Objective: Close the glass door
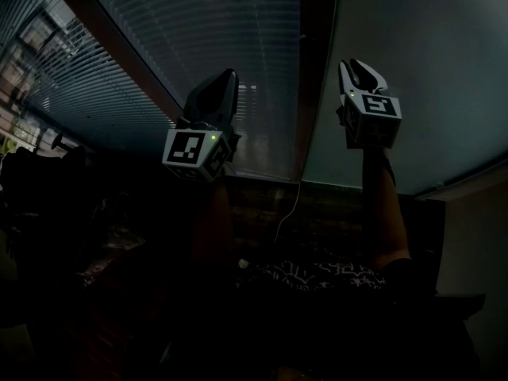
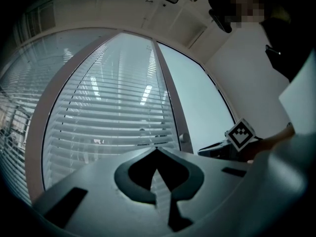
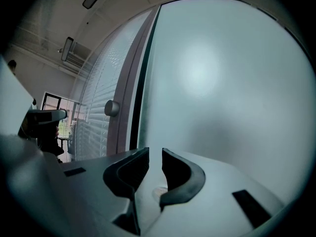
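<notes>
Frosted glass door (image 1: 413,78) rises just ahead of the right gripper (image 1: 357,67), whose jaws stand parted with nothing between them. Left gripper (image 1: 225,79), tips pinched together and empty, faces the slatted blinds (image 1: 198,22) beside a brown frame with a round knob (image 3: 111,107).

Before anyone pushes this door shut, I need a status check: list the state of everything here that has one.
Left hand-held gripper: shut, empty.
Right hand-held gripper: open, empty.
Brown-framed glass door: dark strip shows beside the frosted glass panel; closed or ajar, cannot tell.
White slatted blinds: lowered behind the glass.
Round grey door knob: untouched by either gripper.
</notes>
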`<state>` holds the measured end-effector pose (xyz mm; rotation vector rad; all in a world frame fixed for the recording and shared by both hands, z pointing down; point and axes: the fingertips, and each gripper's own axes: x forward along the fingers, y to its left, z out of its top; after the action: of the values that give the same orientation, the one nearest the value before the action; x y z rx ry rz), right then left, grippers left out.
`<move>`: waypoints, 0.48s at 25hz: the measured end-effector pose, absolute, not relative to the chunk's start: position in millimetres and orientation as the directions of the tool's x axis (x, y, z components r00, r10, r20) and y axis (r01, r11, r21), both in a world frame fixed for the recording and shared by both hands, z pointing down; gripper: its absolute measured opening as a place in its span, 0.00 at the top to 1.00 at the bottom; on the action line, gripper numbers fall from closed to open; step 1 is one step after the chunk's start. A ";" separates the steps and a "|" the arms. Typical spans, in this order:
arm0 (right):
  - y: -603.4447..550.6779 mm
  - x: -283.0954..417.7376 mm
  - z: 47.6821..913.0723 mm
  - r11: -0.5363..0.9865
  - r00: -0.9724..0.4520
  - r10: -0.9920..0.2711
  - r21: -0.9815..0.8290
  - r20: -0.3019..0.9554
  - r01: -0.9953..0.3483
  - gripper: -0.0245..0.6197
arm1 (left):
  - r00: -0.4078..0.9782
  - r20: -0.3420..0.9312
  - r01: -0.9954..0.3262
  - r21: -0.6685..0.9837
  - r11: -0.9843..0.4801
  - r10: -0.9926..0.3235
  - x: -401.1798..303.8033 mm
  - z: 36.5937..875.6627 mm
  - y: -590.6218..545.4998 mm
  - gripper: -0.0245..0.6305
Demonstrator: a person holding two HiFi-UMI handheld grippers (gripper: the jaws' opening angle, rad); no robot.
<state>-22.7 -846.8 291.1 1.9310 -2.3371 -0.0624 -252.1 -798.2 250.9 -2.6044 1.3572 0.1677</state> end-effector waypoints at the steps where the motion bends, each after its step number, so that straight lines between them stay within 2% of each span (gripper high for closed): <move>1: -846.5 -22.8 290.9 0.191 -0.185 -0.981 0.101 0.058 -0.976 0.84 | 0.573 -0.192 -0.820 -0.125 -0.559 -0.797 -251.7 250.7 -797.9 0.96; 7: -841.4 -25.5 290.9 0.206 -0.201 -0.978 0.093 0.060 -0.974 0.84 | 0.573 -0.188 -0.819 -0.128 -0.559 -0.797 -251.2 252.6 -796.2 0.96; 12: -820.3 -25.3 275.3 0.215 -0.216 -0.976 0.071 0.003 -0.974 0.84 | 0.573 -0.189 -0.820 -0.127 -0.558 -0.798 -251.0 250.3 -795.4 0.96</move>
<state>-25.3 -820.3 275.3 1.9368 -2.4119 -0.0831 -251.0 -795.4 250.3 -2.6032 1.3564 0.1618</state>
